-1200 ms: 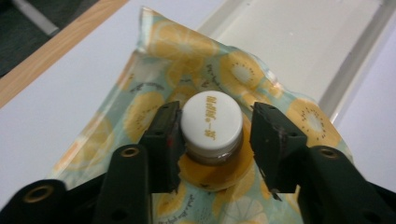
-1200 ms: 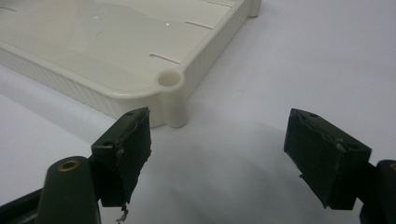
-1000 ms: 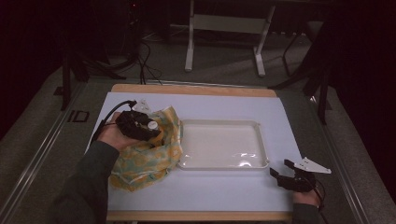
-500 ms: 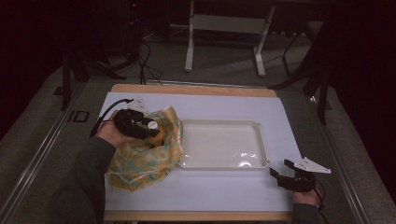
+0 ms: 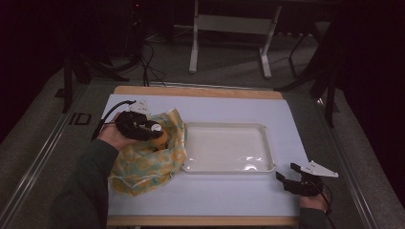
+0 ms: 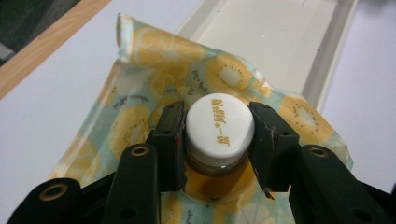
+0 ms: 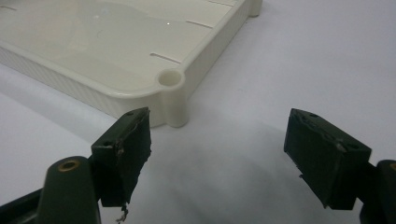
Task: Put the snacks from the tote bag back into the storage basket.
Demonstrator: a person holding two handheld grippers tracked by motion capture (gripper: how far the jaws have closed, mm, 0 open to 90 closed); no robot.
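In the left gripper view the left tongs [image 6: 218, 135] rise from six o'clock, two matte black jaws with rubbery, scuffed pads. They have just been closing, and a round white cap [image 6: 219, 123] now sits between them with both pads pressed against its ribbed plastic side. The cap is smooth on top with gold lettering (too small to read with certainty), and below it shows the neck of a bottle [image 6: 215, 169] of amber liquid. The bottle lies in a glossy, crinkled pouch [image 6: 149, 60] printed with yellow citrus slices on pale green, whose stiff far edge curls up toward eleven o'clock.

In the right gripper view the right tongs [image 7: 218, 156] stand wide apart with nothing between them, their chipped pads low over the pale, smooth sheet that covers the worktop [image 7: 303, 51]. At eleven o'clock from them is the rounded corner of a cream plastic tray [image 7: 170, 79], shallow, with a finely ribbed outer wall and a small round socket at the corner.

From the high view, the right tongs [image 5: 290, 175] sit at about five o'clock on the worktop, the rectangular tray [image 5: 224, 168] at centre, and the left tongs [image 5: 160, 136] with the pouch [image 5: 143, 167] at nine o'clock. The wooden edge of the worktop [image 5: 200, 91] shows at twelve.
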